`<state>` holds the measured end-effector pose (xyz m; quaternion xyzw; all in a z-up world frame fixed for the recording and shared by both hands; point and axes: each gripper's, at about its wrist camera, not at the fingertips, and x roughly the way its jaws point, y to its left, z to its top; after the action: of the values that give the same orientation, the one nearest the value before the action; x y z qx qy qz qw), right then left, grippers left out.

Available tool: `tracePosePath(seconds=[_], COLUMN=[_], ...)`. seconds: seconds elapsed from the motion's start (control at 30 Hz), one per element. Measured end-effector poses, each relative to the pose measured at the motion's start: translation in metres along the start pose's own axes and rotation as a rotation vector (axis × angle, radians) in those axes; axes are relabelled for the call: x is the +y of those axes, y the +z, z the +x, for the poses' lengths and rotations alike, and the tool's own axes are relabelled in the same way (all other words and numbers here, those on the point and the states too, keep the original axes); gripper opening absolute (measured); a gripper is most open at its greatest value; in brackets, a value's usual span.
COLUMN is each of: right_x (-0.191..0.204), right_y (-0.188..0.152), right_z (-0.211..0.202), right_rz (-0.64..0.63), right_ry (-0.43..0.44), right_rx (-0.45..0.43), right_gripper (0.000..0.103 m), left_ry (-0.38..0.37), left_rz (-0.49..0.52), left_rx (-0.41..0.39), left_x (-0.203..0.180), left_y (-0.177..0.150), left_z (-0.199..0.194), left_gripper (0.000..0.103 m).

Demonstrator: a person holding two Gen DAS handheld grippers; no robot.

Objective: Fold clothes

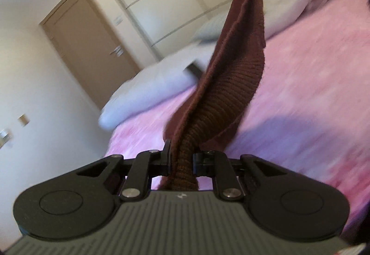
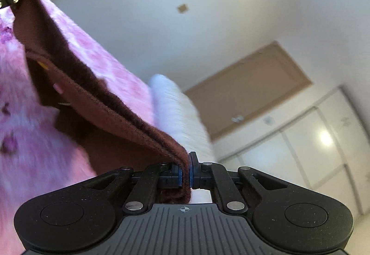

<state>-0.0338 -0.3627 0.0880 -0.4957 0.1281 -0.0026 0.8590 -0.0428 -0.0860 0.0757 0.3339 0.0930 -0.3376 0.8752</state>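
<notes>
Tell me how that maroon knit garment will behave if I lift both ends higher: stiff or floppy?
Probably floppy: the maroon knit garment sags and twists between the left gripper and right gripper. Its ribbed, fuzzy weave likely resists slipping. Loose folds would probably dangle toward the pink bedspread.

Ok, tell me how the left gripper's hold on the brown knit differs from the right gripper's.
The left gripper clamps a thick, bunched, ribbed roll of the brown knit; the right gripper pinches thin, flat layered edges. The left gripper's fingers sit wider apart around that bulk, while the right gripper's blue pads nearly meet. Shared: both are shut on the same garment, which hangs between them above the pink bedspread.
</notes>
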Motion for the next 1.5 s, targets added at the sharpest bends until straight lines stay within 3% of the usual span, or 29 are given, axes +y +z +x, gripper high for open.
tracePosePath(seconds=[0.17,0.5,0.67,0.83,0.97,1.07,1.23,1.3,1.33,1.37,1.43,1.5], right_x=[-0.071,-0.147,-0.186,-0.206,-0.191,-0.146,-0.016,0.045,0.072,0.089,0.109,0.107], right_y=[-0.037,-0.124,-0.156,-0.14,-0.126,-0.114,-0.068,-0.06,-0.059,-0.063,-0.073,-0.08], right_z=[-0.082,-0.192,-0.211,-0.189,-0.13,-0.073,0.041,0.07,0.081,0.083,0.087,0.095], right_rz=[0.015,0.039,-0.025,-0.174,-0.342,-0.412,-0.424,-0.448,-0.466,-0.474,-0.46,-0.402], right_ry=[-0.129,-0.35,-0.422,-0.428,-0.31,-0.155,0.21,0.349,0.402,0.427,0.46,0.482], right_rx=[0.069,0.268,0.351,0.325,0.222,0.094,-0.121,-0.136,-0.119,-0.127,-0.144,-0.127], right_gripper=[0.005,0.005,0.005,0.005,0.005,0.005,0.006,0.006,0.021,0.051,0.08,0.08], left_ry=[-0.143,-0.448,-0.614,-0.707,-0.701,-0.649,-0.579,-0.549,-0.528,-0.514,-0.52,-0.511], left_rz=[0.015,0.101,0.097,-0.082,-0.293,-0.422,-0.475,-0.479,-0.484,-0.492,-0.521,-0.501], left_rx=[-0.109,-0.308,-0.413,-0.466,-0.428,-0.331,-0.028,0.092,0.142,0.176,0.2,0.2], left_x=[-0.052,-0.153,-0.21,-0.226,-0.221,-0.21,-0.2,-0.19,-0.183,-0.175,-0.156,-0.152], left_y=[0.056,0.147,0.173,0.182,0.163,0.125,0.042,0.011,-0.003,-0.014,-0.032,-0.038], left_z=[-0.035,-0.071,-0.088,-0.078,-0.054,-0.029,0.024,0.042,0.049,0.054,0.058,0.058], left_gripper=[0.012,0.012,0.012,0.012,0.012,0.012,0.017,0.017,0.021,0.023,0.031,0.035])
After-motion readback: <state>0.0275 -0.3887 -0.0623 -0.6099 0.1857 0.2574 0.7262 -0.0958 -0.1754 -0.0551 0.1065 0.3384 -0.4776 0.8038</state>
